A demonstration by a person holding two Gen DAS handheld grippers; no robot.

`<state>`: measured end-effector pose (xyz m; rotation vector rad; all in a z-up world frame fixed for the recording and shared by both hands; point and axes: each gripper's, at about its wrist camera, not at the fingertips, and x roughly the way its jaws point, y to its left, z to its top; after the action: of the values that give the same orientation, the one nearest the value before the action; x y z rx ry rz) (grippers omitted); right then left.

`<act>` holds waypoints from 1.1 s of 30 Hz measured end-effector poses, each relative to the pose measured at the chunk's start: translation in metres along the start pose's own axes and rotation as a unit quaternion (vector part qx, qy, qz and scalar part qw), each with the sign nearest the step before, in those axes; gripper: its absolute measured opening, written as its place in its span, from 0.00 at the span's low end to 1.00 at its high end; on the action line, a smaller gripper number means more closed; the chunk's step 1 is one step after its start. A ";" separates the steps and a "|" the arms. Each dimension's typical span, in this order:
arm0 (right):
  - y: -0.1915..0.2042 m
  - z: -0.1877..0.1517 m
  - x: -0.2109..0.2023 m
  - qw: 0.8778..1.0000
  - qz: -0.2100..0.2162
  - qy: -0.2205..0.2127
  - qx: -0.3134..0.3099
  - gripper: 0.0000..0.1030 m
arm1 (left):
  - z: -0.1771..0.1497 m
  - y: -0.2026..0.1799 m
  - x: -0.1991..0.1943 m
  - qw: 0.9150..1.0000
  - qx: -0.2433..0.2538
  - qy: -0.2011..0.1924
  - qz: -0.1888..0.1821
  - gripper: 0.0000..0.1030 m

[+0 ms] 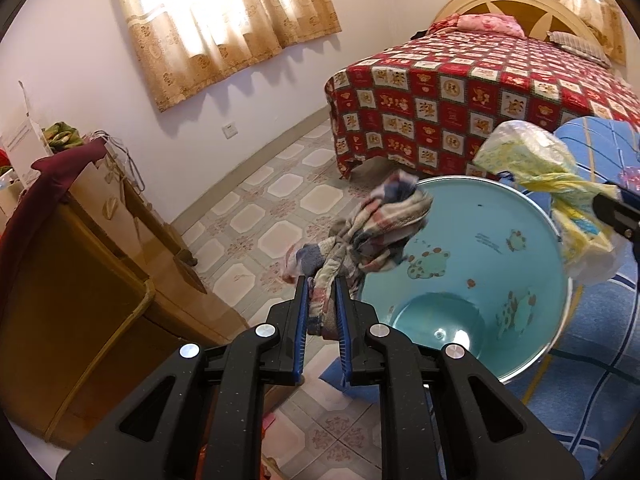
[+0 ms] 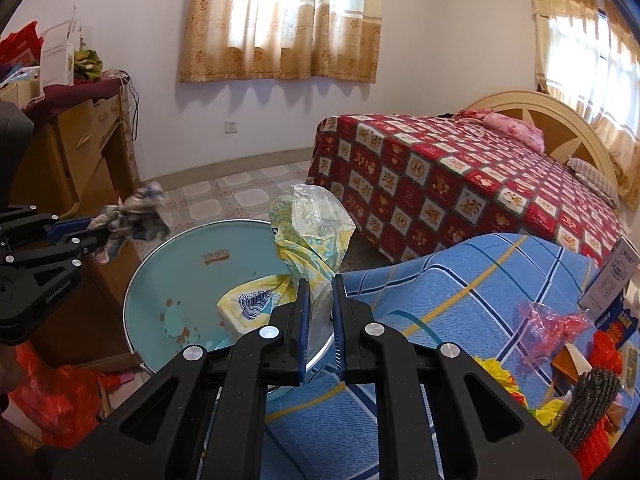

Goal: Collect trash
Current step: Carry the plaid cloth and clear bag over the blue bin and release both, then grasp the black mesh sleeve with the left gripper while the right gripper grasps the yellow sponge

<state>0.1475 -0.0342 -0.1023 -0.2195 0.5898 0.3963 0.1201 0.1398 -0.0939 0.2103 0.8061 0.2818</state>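
A light-blue round bin [image 1: 484,248] with cartoon prints stands beside a blue plaid surface; it also shows in the right wrist view [image 2: 192,280]. My left gripper [image 1: 322,284] is shut on a crumpled plaid rag [image 1: 380,224] held over the bin's left rim; the rag also shows in the right wrist view [image 2: 136,216]. My right gripper [image 2: 318,284] is shut on a yellow-and-clear plastic wrapper [image 2: 312,232] held over the bin's right rim; the wrapper also shows in the left wrist view [image 1: 536,168].
A bed [image 2: 460,184] with a red patterned cover stands behind the bin. A wooden dresser [image 1: 92,248] stands at the left. Pink plastic [image 2: 552,324], a box [image 2: 612,276] and other litter lie on the blue plaid cloth [image 2: 460,280] at the right. A red bag [image 2: 52,392] lies low left.
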 end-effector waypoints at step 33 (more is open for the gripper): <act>-0.171 -0.144 -0.185 0.953 -0.220 -0.005 0.207 0.64 | -0.031 -0.139 -0.051 0.985 0.115 -0.019 -0.127 0.65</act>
<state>0.0080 -0.2884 -0.0967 0.0579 0.5825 -0.1621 0.0869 -0.0051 -0.1207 0.3246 0.8177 -0.0553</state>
